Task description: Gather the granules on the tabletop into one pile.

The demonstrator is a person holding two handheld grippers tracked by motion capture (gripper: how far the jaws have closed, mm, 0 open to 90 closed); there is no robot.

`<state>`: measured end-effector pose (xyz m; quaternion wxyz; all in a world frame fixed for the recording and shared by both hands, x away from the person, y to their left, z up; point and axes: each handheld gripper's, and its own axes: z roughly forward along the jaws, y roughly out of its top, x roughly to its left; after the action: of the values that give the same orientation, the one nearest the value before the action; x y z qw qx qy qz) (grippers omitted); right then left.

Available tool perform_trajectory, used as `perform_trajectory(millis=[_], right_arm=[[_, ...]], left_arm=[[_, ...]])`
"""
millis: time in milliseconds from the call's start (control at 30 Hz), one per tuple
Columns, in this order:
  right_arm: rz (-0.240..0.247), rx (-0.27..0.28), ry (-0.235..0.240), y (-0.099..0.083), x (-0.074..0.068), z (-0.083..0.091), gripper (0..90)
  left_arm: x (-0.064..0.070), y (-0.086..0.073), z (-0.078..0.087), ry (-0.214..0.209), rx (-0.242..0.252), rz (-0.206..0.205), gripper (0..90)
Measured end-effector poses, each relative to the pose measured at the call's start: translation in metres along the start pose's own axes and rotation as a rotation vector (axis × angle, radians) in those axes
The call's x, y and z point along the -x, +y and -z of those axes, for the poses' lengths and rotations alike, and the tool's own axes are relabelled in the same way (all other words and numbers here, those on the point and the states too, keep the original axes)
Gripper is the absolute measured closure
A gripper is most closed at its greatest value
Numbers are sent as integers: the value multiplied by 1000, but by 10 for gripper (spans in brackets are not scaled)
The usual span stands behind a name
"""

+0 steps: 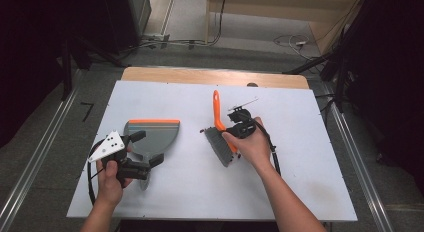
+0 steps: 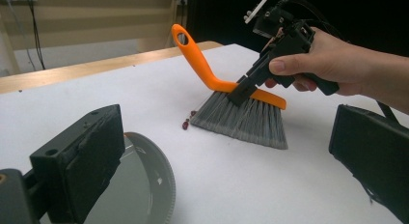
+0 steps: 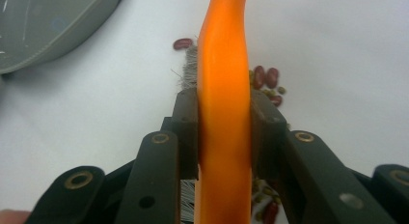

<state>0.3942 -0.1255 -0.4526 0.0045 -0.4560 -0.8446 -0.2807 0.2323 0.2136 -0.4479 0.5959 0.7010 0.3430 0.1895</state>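
Right gripper [image 1: 239, 128]: jaws clamped on orange hand brush [image 1: 220, 129], centre frame. Left gripper [image 1: 141, 151]: jaws parted astride grey dustpan [image 1: 152, 134] handle. Risk: unheld pan sliding, red beans [image 3: 266, 77] scattering.

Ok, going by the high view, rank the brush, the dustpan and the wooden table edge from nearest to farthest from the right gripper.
1. Brush: clamped in the right gripper itself.
2. Dustpan: to its left, by the left gripper.
3. Wooden table edge: along the far side.
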Motion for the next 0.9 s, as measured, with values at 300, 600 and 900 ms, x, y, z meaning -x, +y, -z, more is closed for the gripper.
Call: perform_trajectory(millis=[300, 600, 900], right_arm=[[-20, 14, -20, -4, 13, 8, 679], [-37, 57, 16, 3, 4, 22, 689], [-9, 48, 67, 26, -31, 2, 691]], left_arm=[[0, 0, -1, 0, -6, -1, 0], [0, 0, -3, -2, -7, 0, 0], [0, 1, -2, -3, -6, -6, 0]])
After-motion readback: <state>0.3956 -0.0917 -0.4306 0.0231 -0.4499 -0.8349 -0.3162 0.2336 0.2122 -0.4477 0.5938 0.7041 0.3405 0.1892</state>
